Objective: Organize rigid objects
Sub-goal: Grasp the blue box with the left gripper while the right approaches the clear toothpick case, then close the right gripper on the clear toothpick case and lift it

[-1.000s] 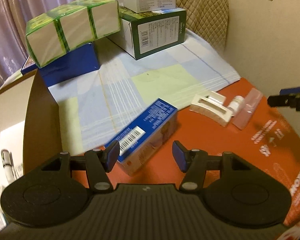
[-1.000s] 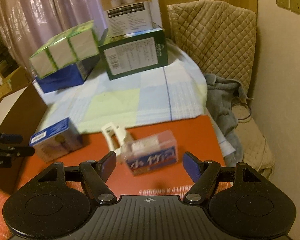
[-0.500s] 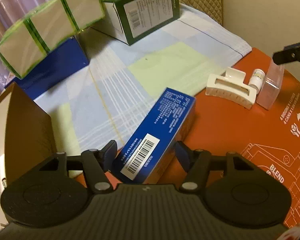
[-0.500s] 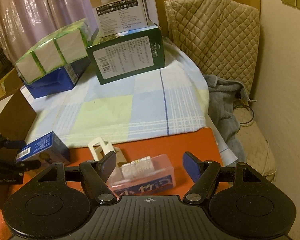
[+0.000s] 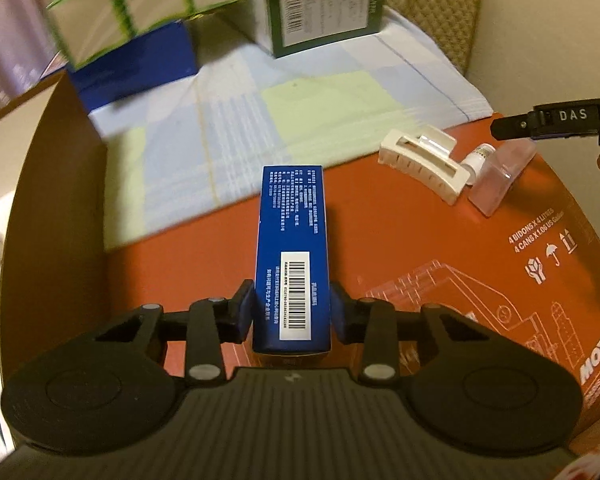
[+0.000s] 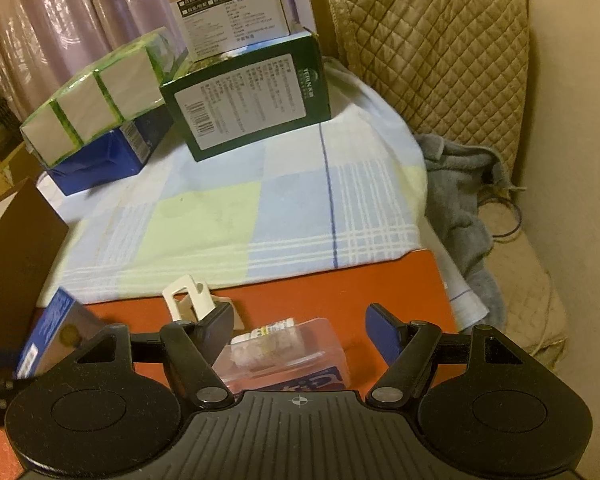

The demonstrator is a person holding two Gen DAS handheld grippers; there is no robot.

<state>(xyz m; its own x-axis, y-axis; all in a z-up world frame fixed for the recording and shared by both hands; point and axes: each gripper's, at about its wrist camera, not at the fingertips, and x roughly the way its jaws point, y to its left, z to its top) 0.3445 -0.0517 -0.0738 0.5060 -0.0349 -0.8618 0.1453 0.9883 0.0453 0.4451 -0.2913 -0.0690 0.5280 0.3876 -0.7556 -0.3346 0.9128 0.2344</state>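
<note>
Quick heads up on what's hard to see: from your right wrist camera, the clear plastic box with a blue printed label (image 6: 286, 356) is half hidden behind the gripper body, so the label text is cut off and I can't read it. The contents look like a small white bottle, but they're blurry. The long blue cardboard carton with a white barcode sticker (image 5: 293, 262) is also partly cut off there, tucked behind your left gripper at the left edge.

Your left gripper (image 5: 292, 312) is pinching that blue carton, pads pressed flat against its two long sides near the close end. The carton's long axis runs straight away from you, in line with the fingers, barcode face up, far end pointing toward the checked blue-and-green cloth (image 5: 300, 120). Whether its underside is touching the red printed cardboard sheet (image 5: 440, 248) or sitting just above it, I can't tell.

Your right gripper (image 6: 300, 330) is spread wide, fingers either side of the clear box without touching it. The box lies on the red sheet, long axis crosswise to the fingers. The cream plastic claw hair clip (image 5: 424, 164) sits just beside it, toward the cloth.
</note>
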